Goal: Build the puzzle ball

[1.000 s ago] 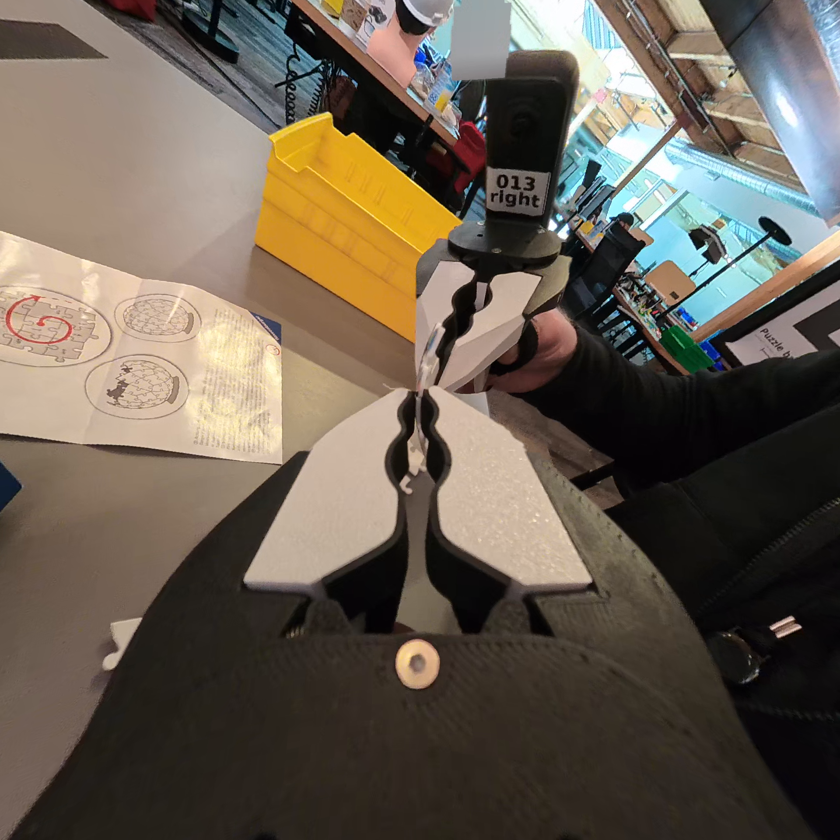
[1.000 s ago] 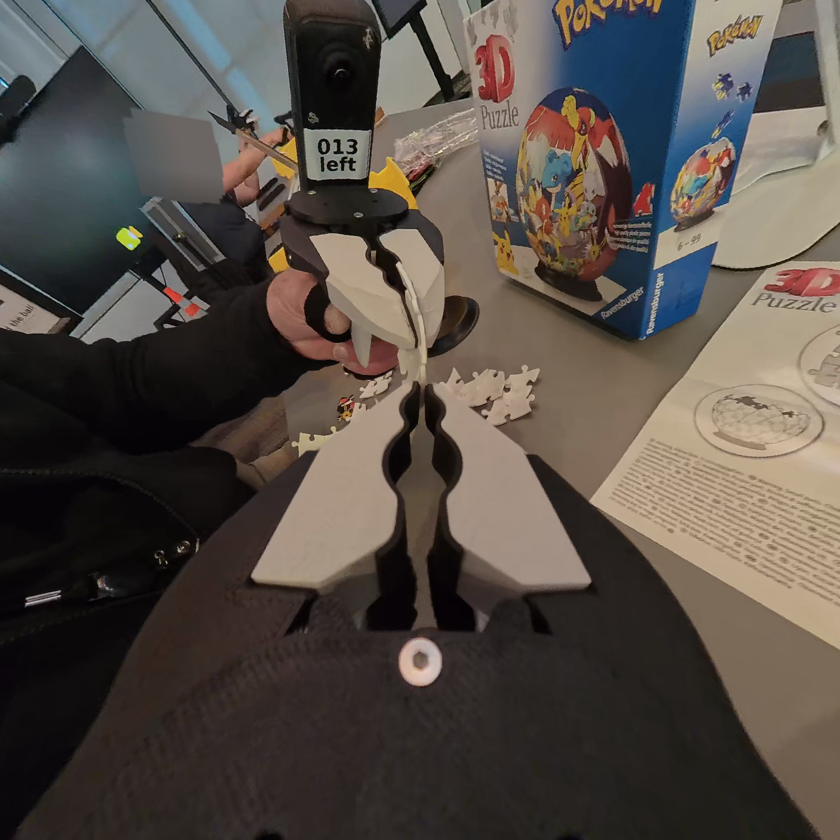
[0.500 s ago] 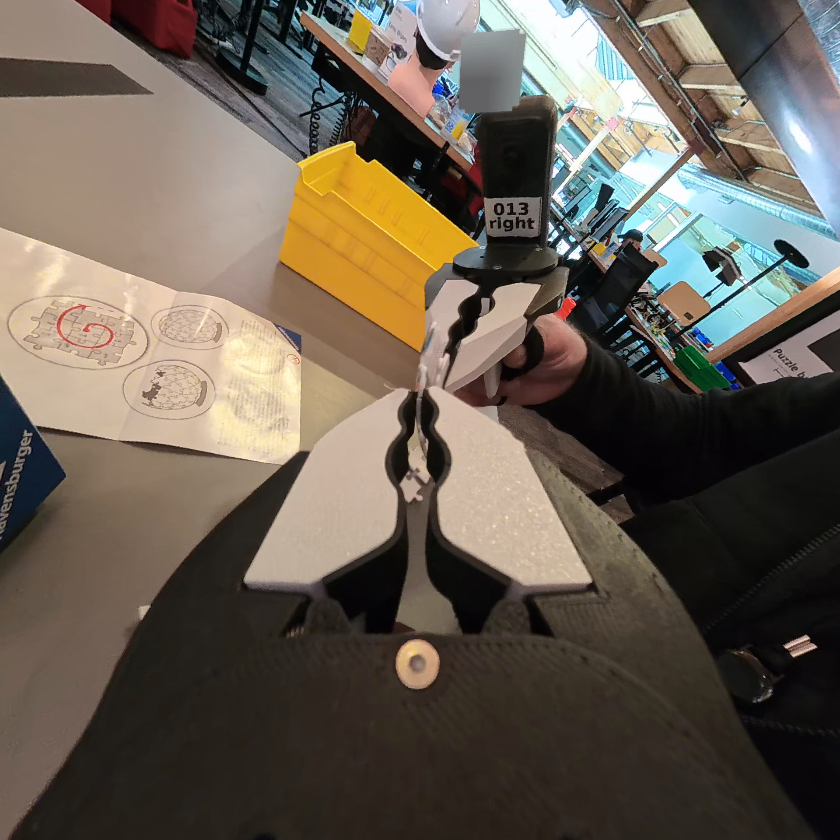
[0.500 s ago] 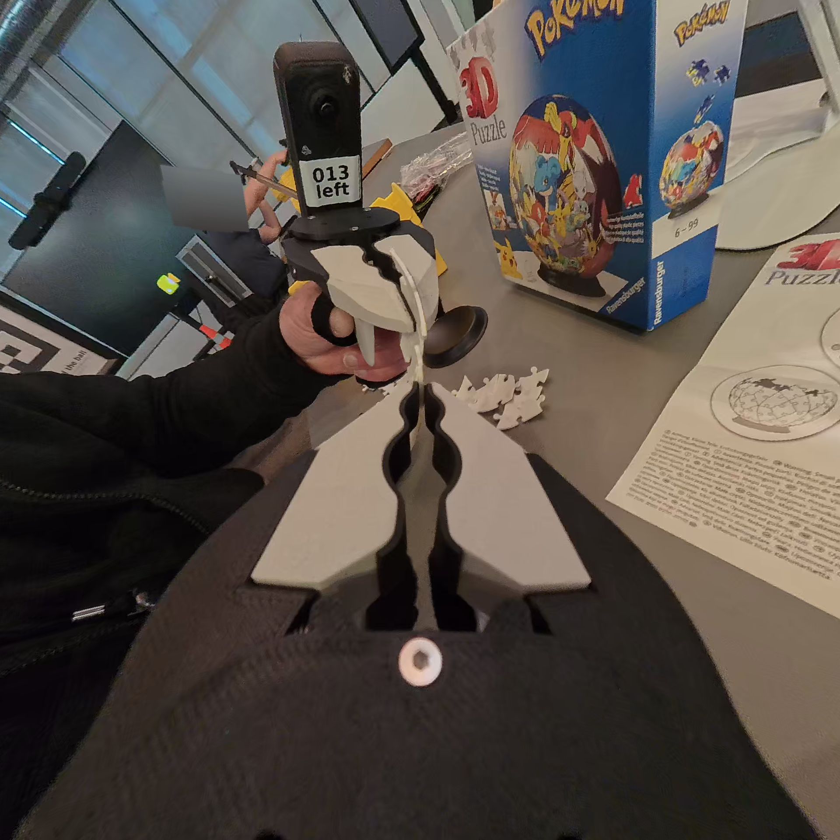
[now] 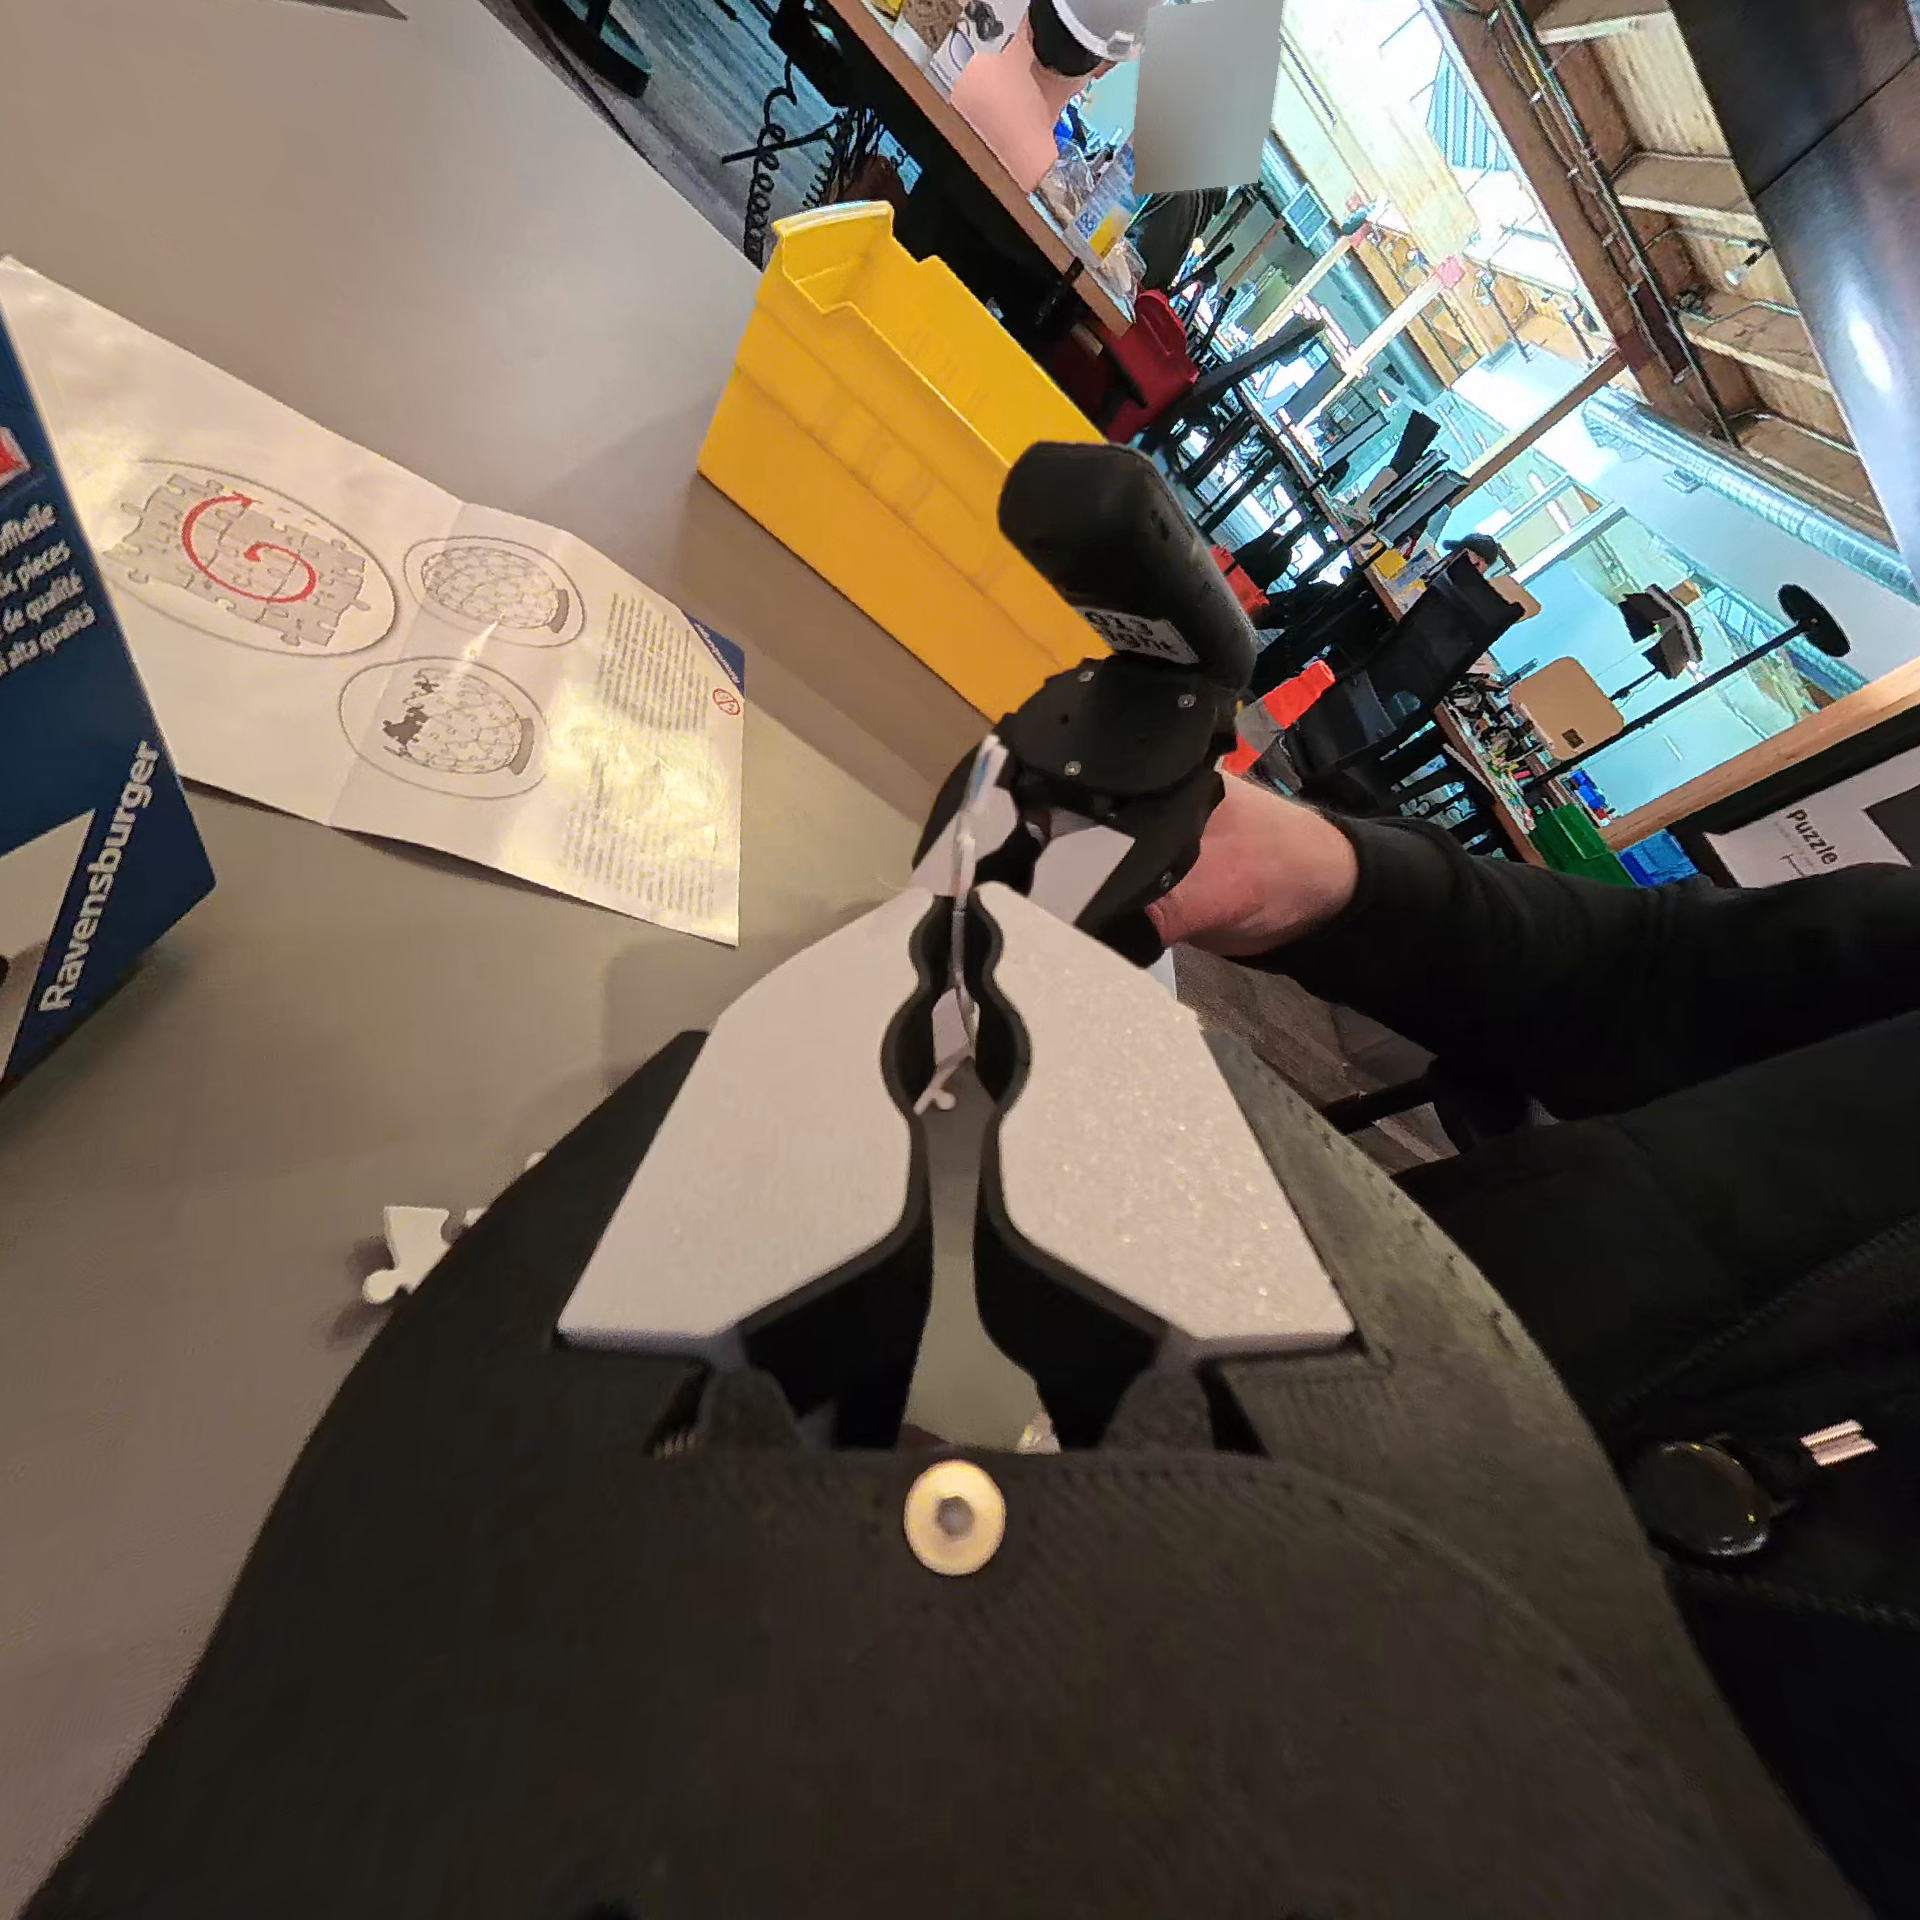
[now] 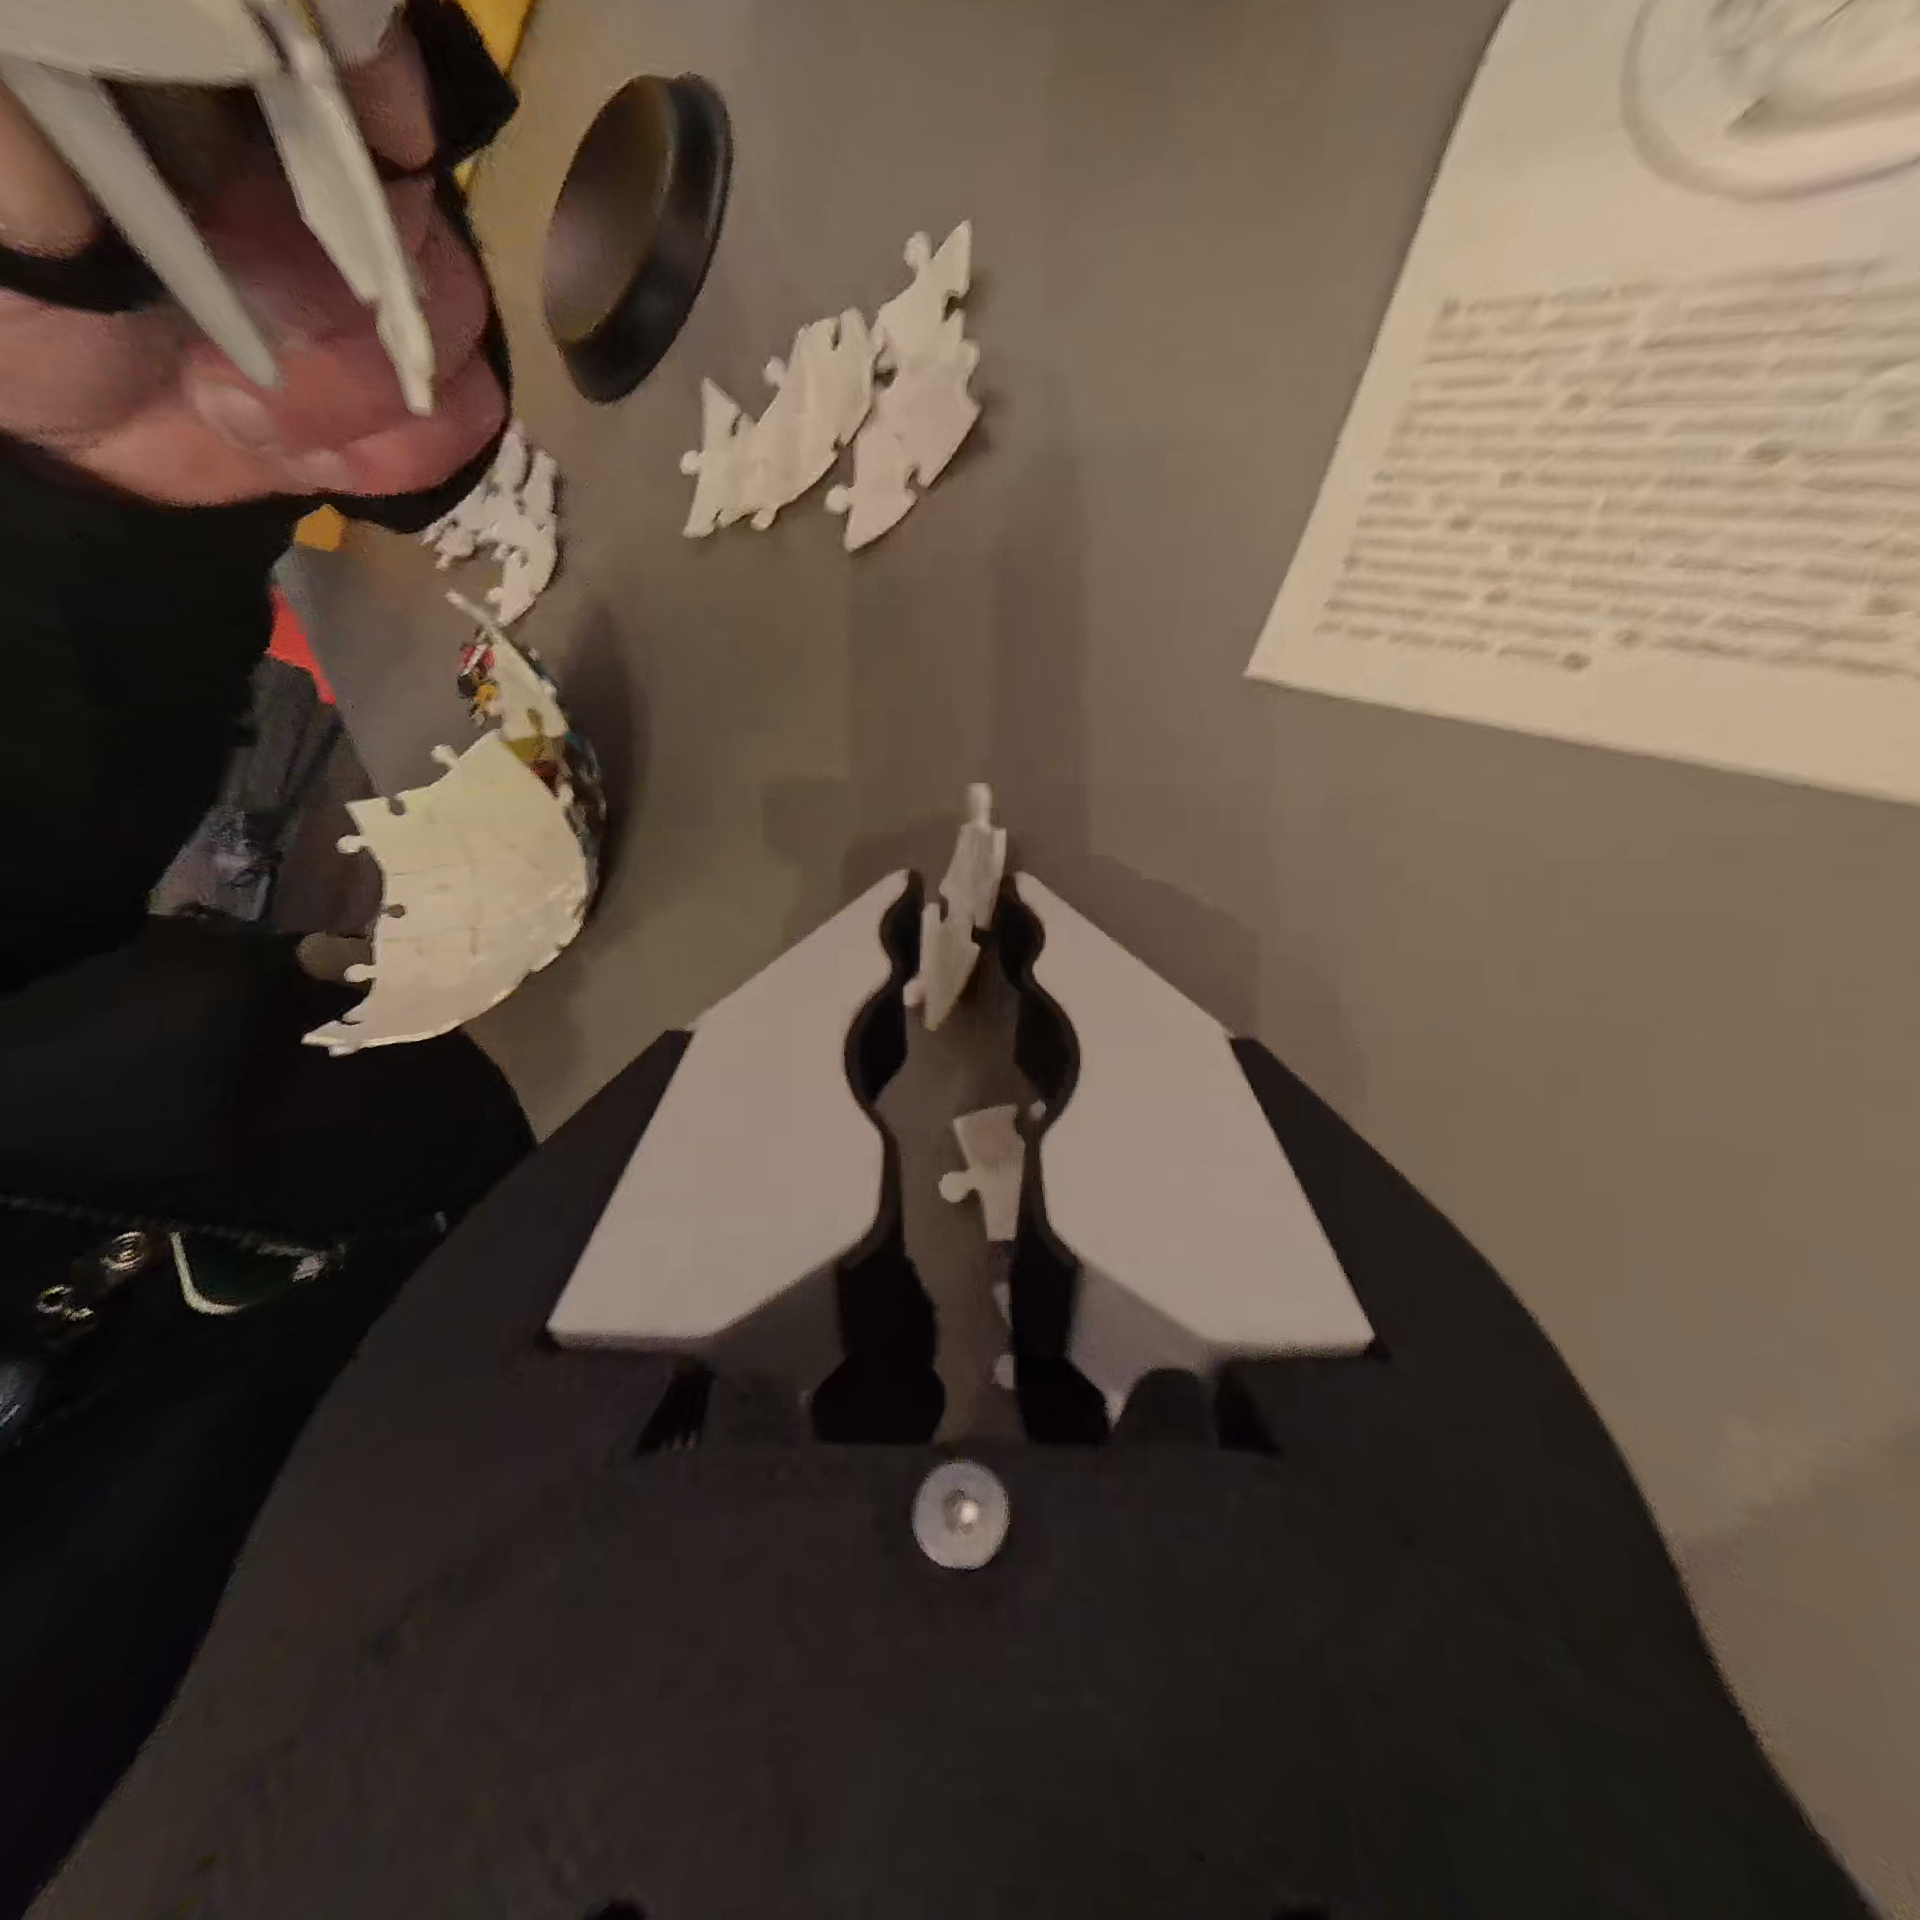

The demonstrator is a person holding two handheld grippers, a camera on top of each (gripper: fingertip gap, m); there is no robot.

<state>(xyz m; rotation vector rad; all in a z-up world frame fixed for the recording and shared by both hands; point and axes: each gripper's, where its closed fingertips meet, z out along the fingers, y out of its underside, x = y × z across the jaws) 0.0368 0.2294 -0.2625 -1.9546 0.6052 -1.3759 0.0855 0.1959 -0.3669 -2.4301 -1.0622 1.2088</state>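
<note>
In the left wrist view my left gripper (image 5: pixel 956 902) is shut on a thin white puzzle piece (image 5: pixel 958 987), seen edge-on, above the grey table (image 5: pixel 312 1039). The right gripper's black body (image 5: pixel 1122 727) is tilted just beyond its tips. In the blurred right wrist view my right gripper (image 6: pixel 964 881) points down at the table with a white puzzle piece (image 6: pixel 971 904) between its nearly closed jaws. A partly built ball shell (image 6: pixel 468 894), white inside, lies at the left. A cluster of joined white pieces (image 6: pixel 831 416) lies farther off. The left gripper's fingers (image 6: pixel 343 208) show at top left.
A black ring stand (image 6: pixel 634 239) sits near the cluster. An instruction sheet (image 5: pixel 416 644) lies unfolded; it also shows in the right wrist view (image 6: pixel 1610 468). A yellow bin (image 5: pixel 904 457) stands behind it, a blue puzzle box (image 5: pixel 73 831) at the left. A loose piece (image 5: pixel 400 1247) lies nearby. Left tips to right tips: about 12 cm.
My right gripper has tipped from facing the left gripper to pointing down at the table, and its jaws stand slightly wider. My left gripper has stayed shut and turned, bringing the blue box into view.
</note>
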